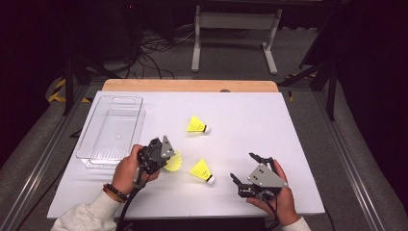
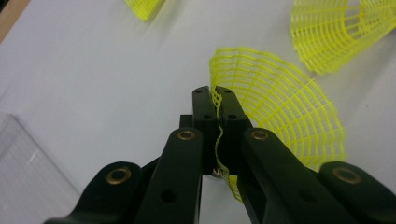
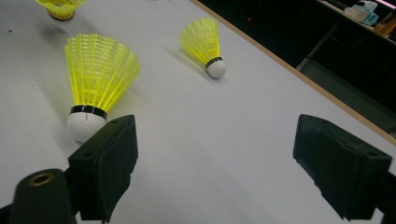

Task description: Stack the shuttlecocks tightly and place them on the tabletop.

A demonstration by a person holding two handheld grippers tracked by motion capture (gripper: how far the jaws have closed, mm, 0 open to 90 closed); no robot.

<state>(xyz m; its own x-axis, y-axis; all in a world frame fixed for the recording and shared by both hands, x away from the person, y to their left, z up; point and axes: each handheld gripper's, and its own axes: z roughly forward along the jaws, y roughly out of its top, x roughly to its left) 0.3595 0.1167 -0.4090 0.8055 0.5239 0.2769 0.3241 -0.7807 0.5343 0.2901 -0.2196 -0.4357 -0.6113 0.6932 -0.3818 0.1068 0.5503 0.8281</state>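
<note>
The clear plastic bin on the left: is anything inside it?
The clear bin looks empty; the white table shows through its floor. Three yellow shuttlecocks are outside it, one pinched by its skirt in the left gripper. Nothing covers the bin.

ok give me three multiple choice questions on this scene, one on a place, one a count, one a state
1. Where is the clear bin?
A. left part of the table
B. right part
C. on the floor

2. How many yellow shuttlecocks are there?
A. one
B. three
C. five

3. What is the left gripper doing?
A. open above the table
B. shut on a shuttlecock's skirt
C. shut on the bin

Answers: 1 A, the high view shows it at the left. 2 B, one held, one near, one far. 3 B, its fingers pinch the yellow mesh.
</note>
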